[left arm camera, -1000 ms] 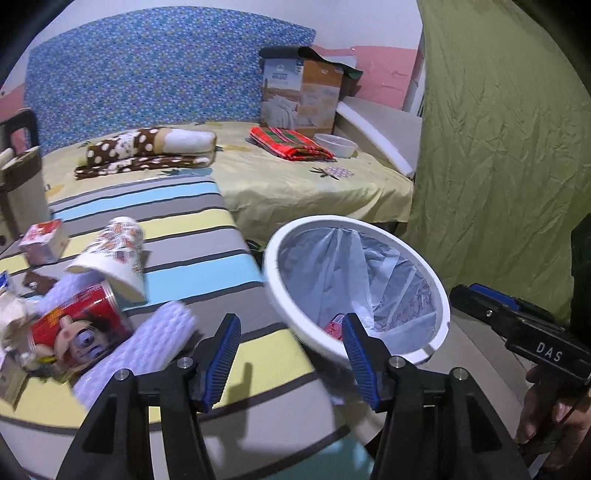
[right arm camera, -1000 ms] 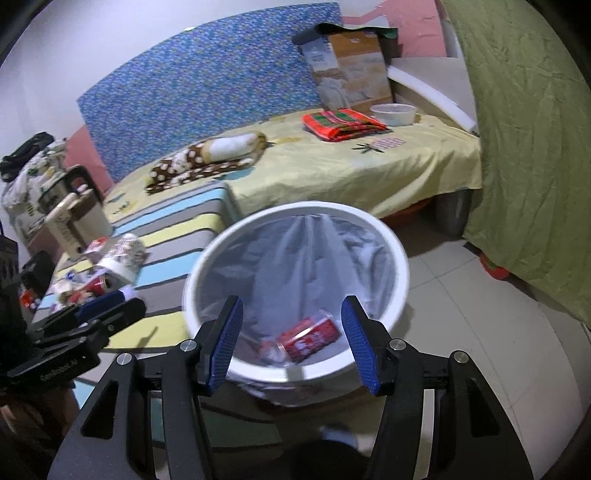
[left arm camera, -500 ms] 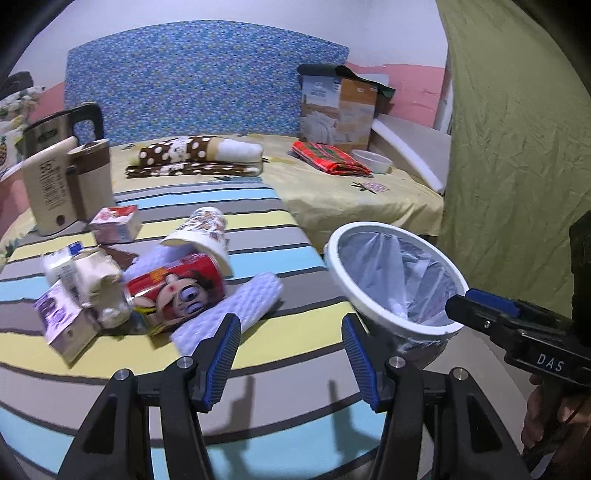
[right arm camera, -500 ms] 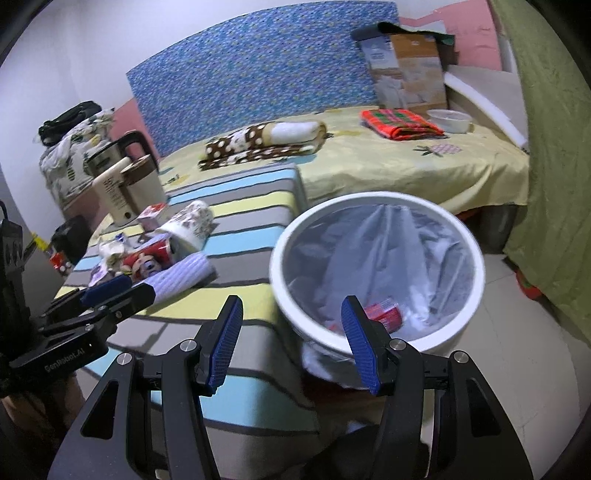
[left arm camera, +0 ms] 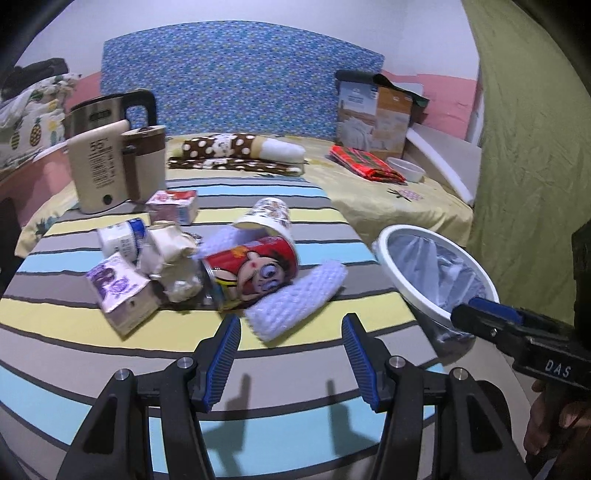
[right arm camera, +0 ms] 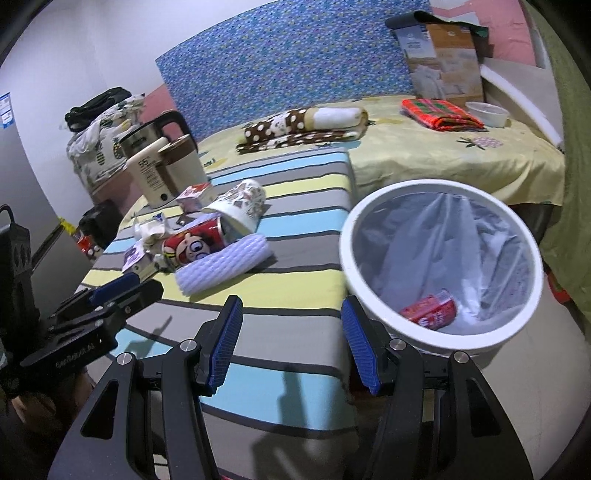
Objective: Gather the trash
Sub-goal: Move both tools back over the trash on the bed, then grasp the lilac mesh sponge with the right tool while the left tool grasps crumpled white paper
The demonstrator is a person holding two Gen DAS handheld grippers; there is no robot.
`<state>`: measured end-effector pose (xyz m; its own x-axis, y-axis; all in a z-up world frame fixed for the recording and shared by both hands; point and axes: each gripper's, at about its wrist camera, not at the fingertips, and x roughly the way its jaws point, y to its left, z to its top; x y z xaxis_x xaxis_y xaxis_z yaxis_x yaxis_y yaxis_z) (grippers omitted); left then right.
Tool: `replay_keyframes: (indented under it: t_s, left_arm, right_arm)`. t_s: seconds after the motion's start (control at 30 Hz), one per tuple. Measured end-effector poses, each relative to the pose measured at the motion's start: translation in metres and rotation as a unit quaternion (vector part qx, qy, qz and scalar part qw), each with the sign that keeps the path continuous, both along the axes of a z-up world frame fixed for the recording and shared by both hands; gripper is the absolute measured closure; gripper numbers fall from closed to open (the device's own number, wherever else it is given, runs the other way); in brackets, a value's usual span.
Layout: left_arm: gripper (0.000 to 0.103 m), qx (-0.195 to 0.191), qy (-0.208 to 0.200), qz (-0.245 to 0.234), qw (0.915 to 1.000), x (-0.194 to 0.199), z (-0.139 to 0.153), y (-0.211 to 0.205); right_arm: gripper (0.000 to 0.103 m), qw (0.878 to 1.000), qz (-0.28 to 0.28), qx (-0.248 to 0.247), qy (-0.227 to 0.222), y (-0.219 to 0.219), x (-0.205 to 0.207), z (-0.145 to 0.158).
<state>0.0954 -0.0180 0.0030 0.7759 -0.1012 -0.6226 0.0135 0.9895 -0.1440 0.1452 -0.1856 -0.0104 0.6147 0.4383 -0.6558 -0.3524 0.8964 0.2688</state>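
Left wrist: left gripper (left arm camera: 291, 334) wide, empty; foam sleeve (left arm camera: 295, 293) just ahead; right gripper (right arm camera: 291, 325) wide.

A white plaster wall (left arm camera: 258, 22) closes the far side at 12 o'clock, with a pink painted band (left arm camera: 443, 99) along its lower part. Against it leans a blue floral-print padded headboard (left arm camera: 236, 85). Below that lies a bed under a pale yellow printed sheet (right arm camera: 461, 155). At 6 o'clock, a surface covered in striped cloth of grey, yellow and light blue bands (left arm camera: 184, 369) fills the foreground. At 3 o'clock hangs a crumpled olive-green fabric curtain (left arm camera: 528, 147). A grey tiled floor (right arm camera: 554, 369) shows at 4 o'clock. The lighting is cool, dim and indoor.
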Motion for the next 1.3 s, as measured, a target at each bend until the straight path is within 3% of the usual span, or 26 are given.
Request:
replay_keyframes:
  t_s: [0.53,0.97,1.07,1.3]
  left_arm:
    - [0.046,-0.014,-0.003,0.099,0.9950,0.035,0.001,0.073]
    - [0.046,-0.058,0.029,0.134,0.9888,0.083,-0.020,0.102]
    - [0.054,-0.053,0.030,0.134,0.9891,0.084,-0.022,0.102]
    - [0.062,-0.069,0.020,0.128,0.9891,0.067,-0.022,0.113]
  right_arm:
    - [0.046,0.999,0.030,0.002,0.013,0.036,0.018,-0.005]
    - [0.046,0.999,0.035,0.003,0.032,0.052,0.037,-0.013]
    - [0.046,0.999,0.032,0.005,0.038,0.054,0.042,-0.015]
    - [0.046,0.997,0.024,0.018,0.066,0.057,0.052,-0.023]
